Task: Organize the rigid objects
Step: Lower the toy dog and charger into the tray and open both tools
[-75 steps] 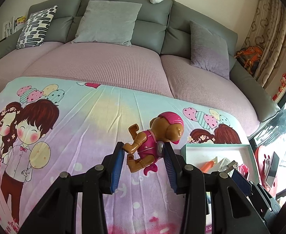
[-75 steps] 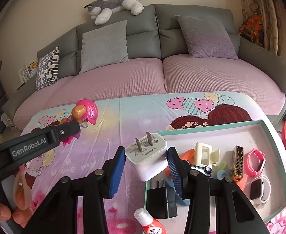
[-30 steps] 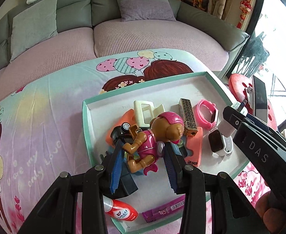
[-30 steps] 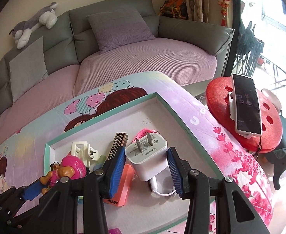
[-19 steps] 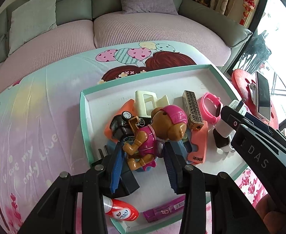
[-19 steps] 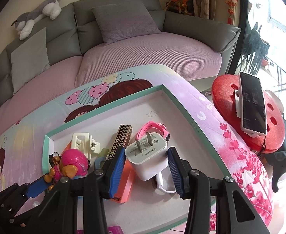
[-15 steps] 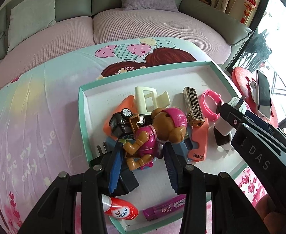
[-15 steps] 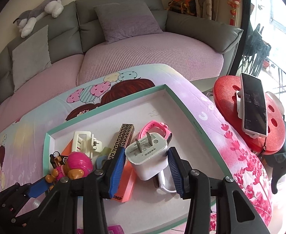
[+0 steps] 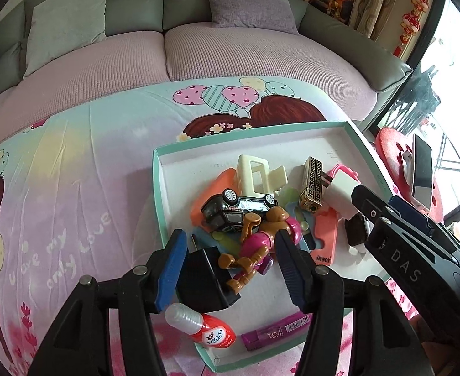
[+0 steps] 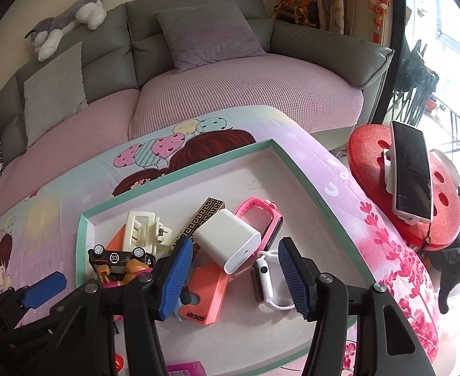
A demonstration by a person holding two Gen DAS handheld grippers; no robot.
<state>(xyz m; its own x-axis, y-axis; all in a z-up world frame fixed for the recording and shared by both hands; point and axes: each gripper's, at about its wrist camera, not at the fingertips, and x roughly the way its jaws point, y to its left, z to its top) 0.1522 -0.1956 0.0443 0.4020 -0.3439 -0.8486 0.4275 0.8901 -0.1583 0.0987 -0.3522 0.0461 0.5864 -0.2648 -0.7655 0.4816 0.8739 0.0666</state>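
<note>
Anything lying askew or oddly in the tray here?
Yes. The toy car lies tipped on its side atop the pile, and the white charger rests tilted across other items in the tray.

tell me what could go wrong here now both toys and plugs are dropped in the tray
The white charger lies tilted on the pile, propped on the pink case; it may slide off toward the white watch.

The dog figure sits between the left tool's just-opened jaws, its leg near one pad; pulling back could snag and drag it.

Items are heaped at one side of the tray, so later drops might topple the toy car.
</note>
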